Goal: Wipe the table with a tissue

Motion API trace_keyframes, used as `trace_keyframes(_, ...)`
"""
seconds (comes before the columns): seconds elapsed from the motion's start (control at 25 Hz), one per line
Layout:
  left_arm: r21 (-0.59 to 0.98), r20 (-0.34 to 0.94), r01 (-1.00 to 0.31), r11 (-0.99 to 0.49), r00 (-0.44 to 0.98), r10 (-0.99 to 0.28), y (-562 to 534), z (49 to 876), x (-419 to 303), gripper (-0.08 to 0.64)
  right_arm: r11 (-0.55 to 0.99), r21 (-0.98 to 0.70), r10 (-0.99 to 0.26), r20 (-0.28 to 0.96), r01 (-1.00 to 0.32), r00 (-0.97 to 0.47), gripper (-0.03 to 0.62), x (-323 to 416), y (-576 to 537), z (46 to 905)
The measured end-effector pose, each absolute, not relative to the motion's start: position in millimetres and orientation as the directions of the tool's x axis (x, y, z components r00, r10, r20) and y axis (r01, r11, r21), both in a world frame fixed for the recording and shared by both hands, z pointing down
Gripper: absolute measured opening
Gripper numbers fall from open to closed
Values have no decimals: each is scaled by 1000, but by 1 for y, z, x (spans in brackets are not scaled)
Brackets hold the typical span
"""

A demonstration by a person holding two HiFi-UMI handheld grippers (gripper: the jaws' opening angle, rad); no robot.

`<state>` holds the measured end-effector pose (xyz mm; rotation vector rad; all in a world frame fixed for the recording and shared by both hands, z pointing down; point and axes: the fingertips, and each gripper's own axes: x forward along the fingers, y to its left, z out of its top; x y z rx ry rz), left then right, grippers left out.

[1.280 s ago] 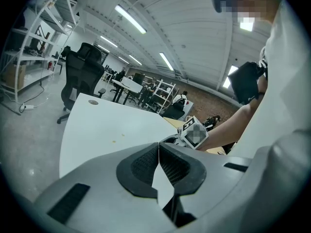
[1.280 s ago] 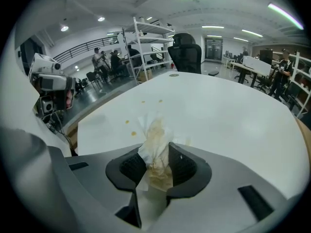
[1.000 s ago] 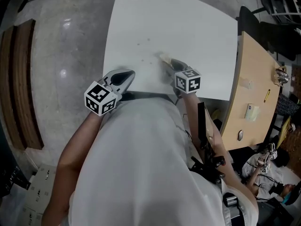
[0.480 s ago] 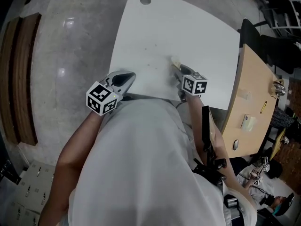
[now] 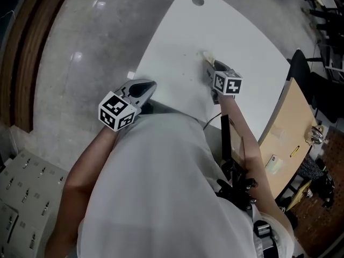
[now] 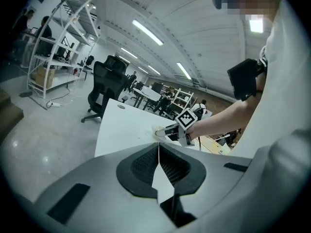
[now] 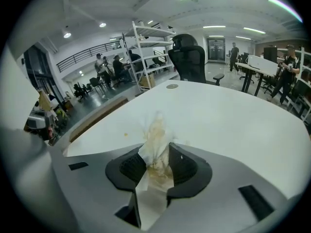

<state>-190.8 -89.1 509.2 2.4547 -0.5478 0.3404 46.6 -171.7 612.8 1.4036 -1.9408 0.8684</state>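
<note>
The white table (image 5: 242, 42) lies ahead of me. My right gripper (image 5: 210, 64) reaches out over its middle, shut on a crumpled tissue (image 5: 205, 55) whose tip rests on the surface. In the right gripper view the tissue (image 7: 156, 139) is stained yellow-brown and pinched between the jaws (image 7: 158, 155), with a small crumb (image 7: 125, 134) on the table to its left. My left gripper (image 5: 147, 85) hovers at the table's near edge, jaws shut with nothing in them (image 6: 158, 147). In the left gripper view the right gripper (image 6: 171, 130) is on the tabletop.
A round cable hole (image 5: 198, 0) sits near the table's far edge. A wooden desk (image 5: 290, 117) with small items adjoins on the right. A black office chair (image 7: 189, 57) and white shelving (image 7: 146, 47) stand beyond the table. A wooden bench (image 5: 24, 58) lies on the floor at left.
My right gripper has slid the tissue farther out across the table, away from me. The left gripper has stayed by the near edge, and my head view has swung round.
</note>
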Motion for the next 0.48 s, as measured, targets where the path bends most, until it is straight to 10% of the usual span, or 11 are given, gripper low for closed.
trace_keyframes(0.48, 506, 397, -581, -637, 813, -426, -77, 517, -227, 8, 121, -24, -600, 795, -992, -92, 123, 113, -215, 615)
